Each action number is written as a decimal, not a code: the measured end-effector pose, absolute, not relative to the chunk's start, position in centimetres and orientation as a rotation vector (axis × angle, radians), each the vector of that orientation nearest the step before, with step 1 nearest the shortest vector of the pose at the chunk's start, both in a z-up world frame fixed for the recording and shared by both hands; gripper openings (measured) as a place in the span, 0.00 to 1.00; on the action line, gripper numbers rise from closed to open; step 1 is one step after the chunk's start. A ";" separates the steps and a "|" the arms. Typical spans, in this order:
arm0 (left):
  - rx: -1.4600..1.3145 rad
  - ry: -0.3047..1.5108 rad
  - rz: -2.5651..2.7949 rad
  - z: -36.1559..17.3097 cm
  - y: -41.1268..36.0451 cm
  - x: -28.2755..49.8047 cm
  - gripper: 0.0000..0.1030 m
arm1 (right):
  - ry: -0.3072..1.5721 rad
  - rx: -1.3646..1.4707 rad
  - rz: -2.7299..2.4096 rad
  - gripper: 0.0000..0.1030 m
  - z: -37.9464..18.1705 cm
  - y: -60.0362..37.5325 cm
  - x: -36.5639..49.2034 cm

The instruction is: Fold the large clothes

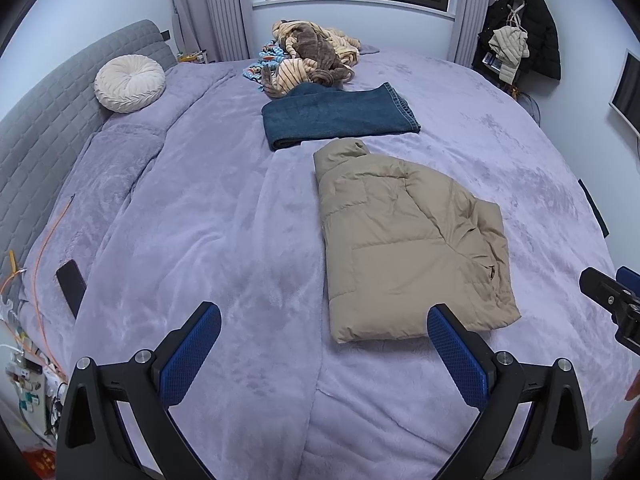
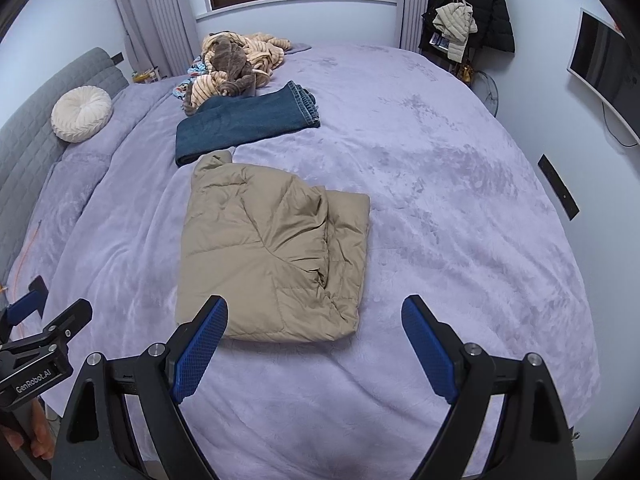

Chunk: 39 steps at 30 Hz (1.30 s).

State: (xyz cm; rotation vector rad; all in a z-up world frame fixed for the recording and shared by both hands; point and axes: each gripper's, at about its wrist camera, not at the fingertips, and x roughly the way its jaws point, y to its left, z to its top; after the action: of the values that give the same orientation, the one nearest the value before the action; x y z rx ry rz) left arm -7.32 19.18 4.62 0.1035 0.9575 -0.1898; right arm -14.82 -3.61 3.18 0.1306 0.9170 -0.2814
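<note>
A tan puffer jacket [image 1: 408,240] lies folded into a rough rectangle on the purple bed cover; it also shows in the right wrist view [image 2: 276,252]. Folded dark blue jeans [image 1: 340,116] lie just beyond it, also seen in the right wrist view [image 2: 248,124]. My left gripper [image 1: 324,328] is open and empty, above the cover just in front of the jacket's near edge. My right gripper [image 2: 314,320] is open and empty, with its left finger over the jacket's near left corner. The right gripper shows at the right edge of the left wrist view [image 1: 612,300].
A pile of unfolded striped and brown clothes [image 1: 308,60] lies at the far side of the bed. A round white cushion [image 1: 130,84] leans on the grey headboard [image 1: 48,120]. A black phone [image 1: 71,286] lies at the left edge. Coats [image 2: 472,12] hang at the far right.
</note>
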 end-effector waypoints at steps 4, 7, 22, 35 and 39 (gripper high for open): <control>0.107 0.956 -0.187 4.6 19.1 -7.3 1.00 | 0.917 0.131 -0.283 0.88 3.2 -3.5 -14.8; 0.106 0.955 -0.184 4.7 19.1 -7.4 1.00 | 0.917 0.130 -0.285 0.88 3.2 -3.4 -14.9; 0.105 0.954 -0.183 4.7 19.1 -7.5 1.00 | 0.918 0.131 -0.286 0.88 3.2 -3.3 -14.8; 0.109 0.950 -0.182 5.0 19.4 -7.2 1.00 | 0.918 0.128 -0.286 0.88 3.2 -3.3 -14.8; 0.109 0.949 -0.184 5.1 19.4 -7.0 1.00 | 0.918 0.127 -0.285 0.88 3.2 -3.2 -14.7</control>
State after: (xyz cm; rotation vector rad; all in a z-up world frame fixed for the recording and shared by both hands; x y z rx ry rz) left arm -7.01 19.42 5.12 0.1090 0.9490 -0.1837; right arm -14.75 -3.24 3.20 0.1271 0.9181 -0.2853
